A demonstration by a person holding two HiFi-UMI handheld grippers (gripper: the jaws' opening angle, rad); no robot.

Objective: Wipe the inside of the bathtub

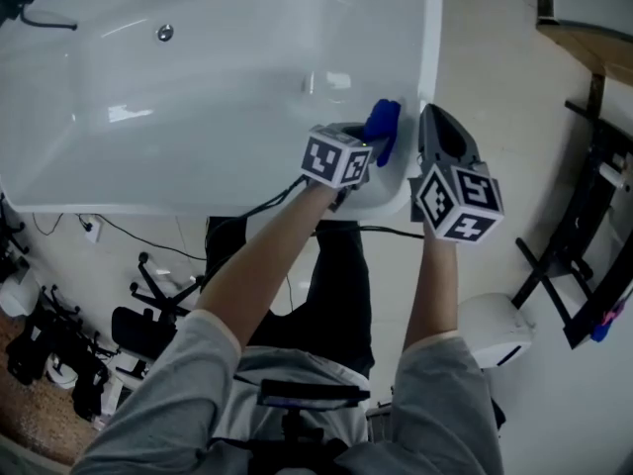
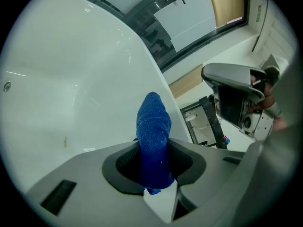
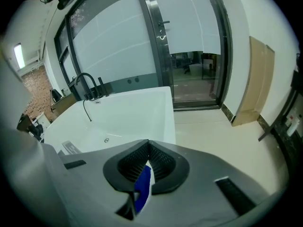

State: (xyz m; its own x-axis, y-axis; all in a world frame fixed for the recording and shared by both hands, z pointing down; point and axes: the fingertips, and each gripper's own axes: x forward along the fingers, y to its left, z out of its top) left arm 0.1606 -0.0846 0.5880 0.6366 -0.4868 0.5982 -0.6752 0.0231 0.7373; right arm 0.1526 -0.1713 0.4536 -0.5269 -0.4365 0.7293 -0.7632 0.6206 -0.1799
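While poised at bathtub point(image 1: 198, 107) near rim: have blue cloth point(image 2: 152, 126) clamped tight in left gripper point(image 2: 154, 168), poking up past jaws; right gripper point(image 3: 147, 157) closed tip to tip, apparently empty. Looks soft, light, floppy. Better gripped mid-fold, leaving a fat pad for wiping.

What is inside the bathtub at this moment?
Bare white bathtub interior, a round metal fitting on its wall, and a blue cloth clamped in the left gripper at one corner. That gripper hides the surface beneath.
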